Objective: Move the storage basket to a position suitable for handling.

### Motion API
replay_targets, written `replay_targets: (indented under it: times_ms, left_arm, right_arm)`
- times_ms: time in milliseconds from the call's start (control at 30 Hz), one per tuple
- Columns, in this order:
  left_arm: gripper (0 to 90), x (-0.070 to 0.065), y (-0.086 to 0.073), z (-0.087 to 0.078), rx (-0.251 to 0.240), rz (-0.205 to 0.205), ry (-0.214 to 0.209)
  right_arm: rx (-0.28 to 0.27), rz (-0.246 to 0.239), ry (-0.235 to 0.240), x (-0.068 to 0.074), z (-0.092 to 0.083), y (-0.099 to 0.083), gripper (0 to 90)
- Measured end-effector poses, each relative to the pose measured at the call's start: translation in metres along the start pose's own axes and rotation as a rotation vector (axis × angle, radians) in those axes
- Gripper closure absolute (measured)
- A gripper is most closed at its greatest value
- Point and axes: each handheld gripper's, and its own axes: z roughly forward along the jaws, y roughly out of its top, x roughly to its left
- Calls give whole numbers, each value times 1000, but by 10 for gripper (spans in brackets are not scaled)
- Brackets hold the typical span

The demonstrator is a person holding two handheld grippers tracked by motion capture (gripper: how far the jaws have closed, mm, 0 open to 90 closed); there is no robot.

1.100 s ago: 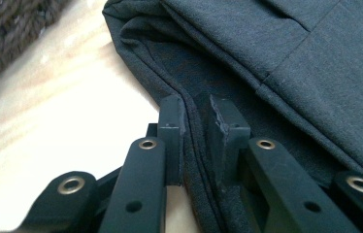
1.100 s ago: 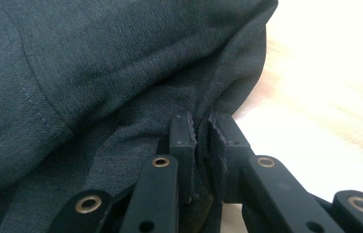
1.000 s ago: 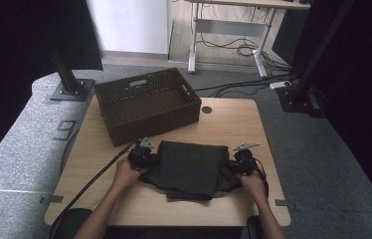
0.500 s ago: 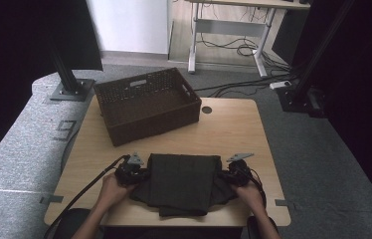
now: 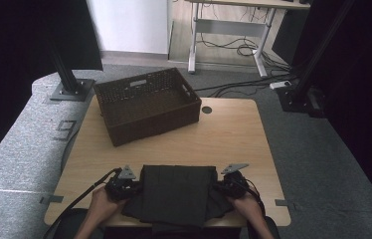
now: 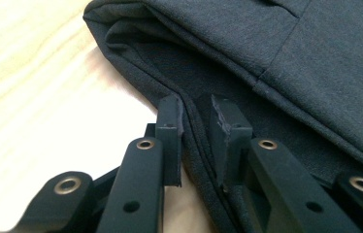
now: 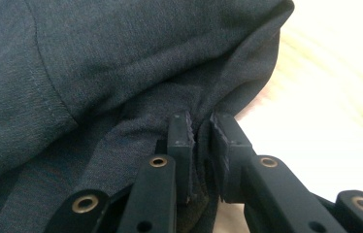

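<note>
no readable text, labels or numbers anywhere

lab – black curtains (image 5: 20,45) | rig stands (image 5: 69,82) | floor cables (image 5: 233,50)

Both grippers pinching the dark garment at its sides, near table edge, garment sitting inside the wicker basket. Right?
Not quite. The dark garment lies flat on the wooden table at the near edge, not in the wicker basket, which stands apart at the far side; the high view shows this. The rest holds: the left gripper and right gripper each pinch its fabric at a side.
</note>
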Motion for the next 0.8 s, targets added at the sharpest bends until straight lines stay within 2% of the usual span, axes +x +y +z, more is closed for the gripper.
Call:
replay_targets:
  times_ms: [233, 600, 800]
  left_arm:
    - [745, -11, -10, -8, 8, -6, -4]
    - [721, -31, -21, -18, 37, 39, -12]
    - [685, -29, -21, -18, 36, 39, -19]
  right_arm:
    - [19, -20, 23, 14, -5, -6, 770]
    - [40, -33, 50, 30, -16, -21, 756]
    - [42, -35, 47, 31, -17, -22, 738]
